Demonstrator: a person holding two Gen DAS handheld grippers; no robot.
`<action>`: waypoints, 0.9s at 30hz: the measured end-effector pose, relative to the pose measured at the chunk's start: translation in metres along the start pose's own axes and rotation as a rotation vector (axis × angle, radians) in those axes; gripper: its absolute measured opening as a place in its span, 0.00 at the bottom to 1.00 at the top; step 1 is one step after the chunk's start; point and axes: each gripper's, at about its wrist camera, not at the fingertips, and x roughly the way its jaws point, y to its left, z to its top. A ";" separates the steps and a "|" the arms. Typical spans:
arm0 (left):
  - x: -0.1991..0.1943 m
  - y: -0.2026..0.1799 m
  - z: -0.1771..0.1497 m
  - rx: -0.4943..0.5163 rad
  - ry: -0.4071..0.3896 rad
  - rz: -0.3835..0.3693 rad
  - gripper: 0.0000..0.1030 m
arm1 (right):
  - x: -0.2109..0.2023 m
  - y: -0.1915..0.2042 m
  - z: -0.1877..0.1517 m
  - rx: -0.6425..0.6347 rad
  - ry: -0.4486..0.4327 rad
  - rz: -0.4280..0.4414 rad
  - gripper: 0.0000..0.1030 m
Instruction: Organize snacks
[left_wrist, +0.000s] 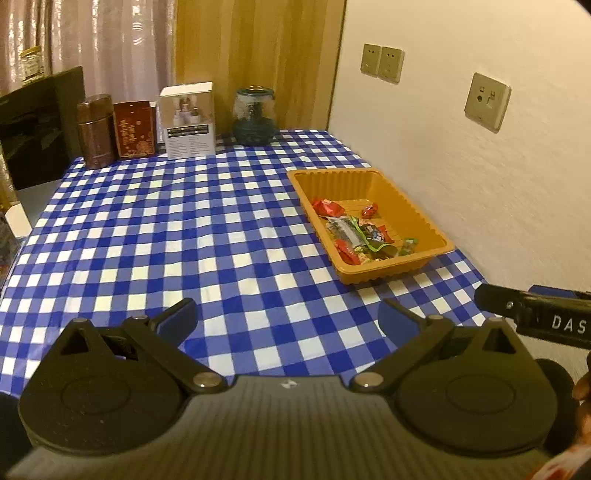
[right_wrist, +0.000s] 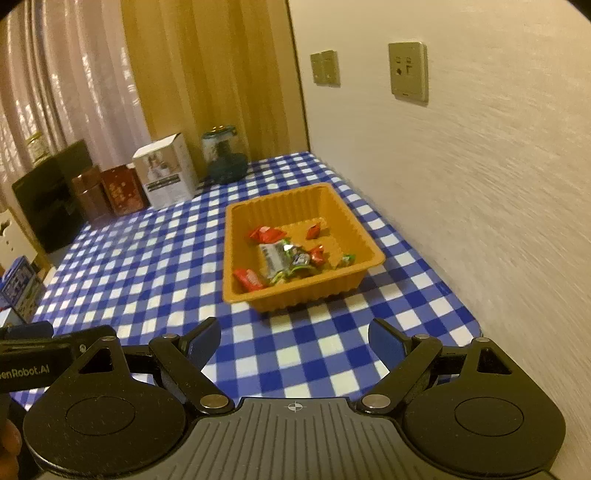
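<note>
An orange plastic tray (left_wrist: 428, 225) (right_wrist: 236, 236) sits on the blue-and-white checked tablecloth near the wall. Inside it lie several wrapped snacks (left_wrist: 360, 234) (right_wrist: 284, 254), red, green and silver. My left gripper (left_wrist: 288, 314) stands open over bare cloth, short of the tray and to its left, with nothing between its blue pads. My right gripper (right_wrist: 295, 338) is open too, empty, hovering in front of the tray's near wall. Part of the right gripper's black body (left_wrist: 535, 315) shows at the right edge of the left wrist view.
At the table's far edge stand a brown canister (left_wrist: 95, 131), a red tin (left_wrist: 133, 129), a white box (left_wrist: 188, 120) and a dark glass jar (left_wrist: 254, 116). A white wall with sockets (left_wrist: 487, 101) runs along the right. A dark cabinet (left_wrist: 37, 122) is at the left.
</note>
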 end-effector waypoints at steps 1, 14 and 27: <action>-0.004 0.001 -0.002 -0.004 -0.001 0.000 1.00 | -0.003 0.002 -0.001 -0.003 0.000 0.005 0.84; -0.031 0.012 -0.013 -0.048 -0.004 0.013 1.00 | -0.031 0.019 -0.009 -0.047 -0.013 0.024 0.84; -0.033 0.011 -0.014 -0.044 -0.004 0.013 1.00 | -0.032 0.020 -0.009 -0.054 -0.015 0.026 0.84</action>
